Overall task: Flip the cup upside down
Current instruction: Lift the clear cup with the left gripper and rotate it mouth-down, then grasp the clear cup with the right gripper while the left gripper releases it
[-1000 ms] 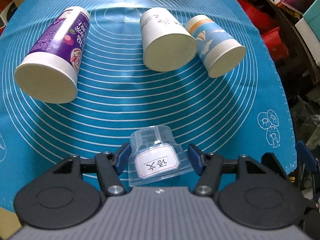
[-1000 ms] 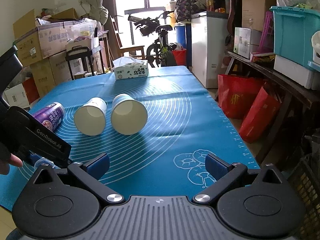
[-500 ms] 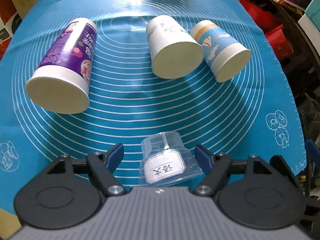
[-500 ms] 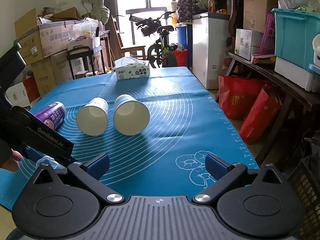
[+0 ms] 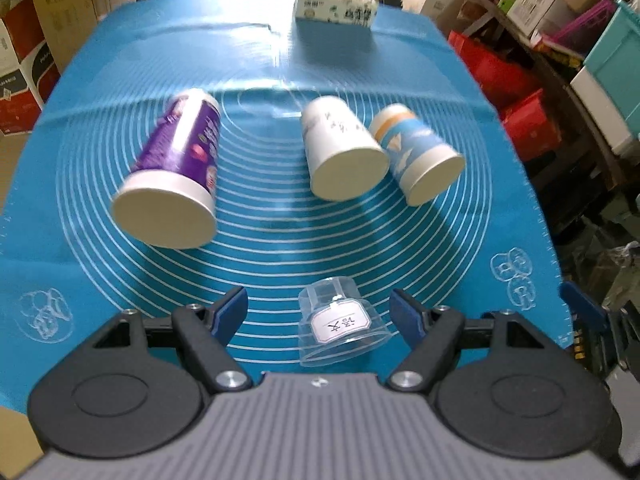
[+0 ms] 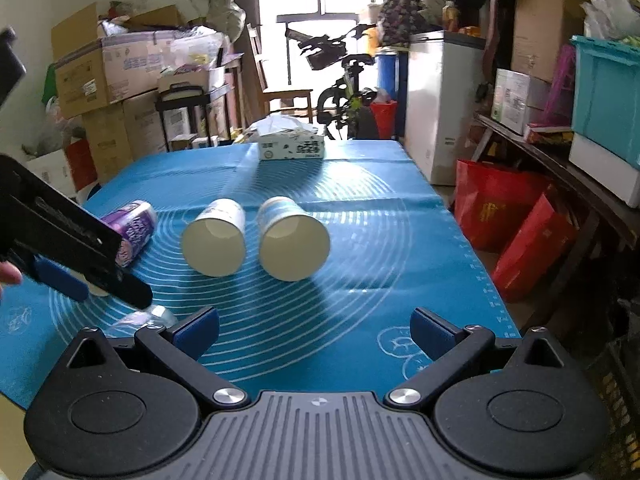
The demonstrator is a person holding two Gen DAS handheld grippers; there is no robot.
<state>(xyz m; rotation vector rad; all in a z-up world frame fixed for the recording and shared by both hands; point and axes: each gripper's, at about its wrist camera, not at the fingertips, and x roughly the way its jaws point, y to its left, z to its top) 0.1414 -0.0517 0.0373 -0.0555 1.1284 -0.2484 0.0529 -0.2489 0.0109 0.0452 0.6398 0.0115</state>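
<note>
The left tongs stand spread around the upturned clear cup; a careless withdrawal could topple it; the right tongs stand spread, empty.

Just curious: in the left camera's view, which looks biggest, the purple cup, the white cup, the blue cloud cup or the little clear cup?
1. purple cup
2. white cup
3. blue cloud cup, close to the white
4. clear cup, smallest though nearest

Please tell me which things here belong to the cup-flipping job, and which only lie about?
Belongs to the job:
clear plastic cup, mouth down on the mat
left gripper, jaws open

Only lying about:
purple cup
white paper cup
blue paper cup
tissue box
right gripper
</note>
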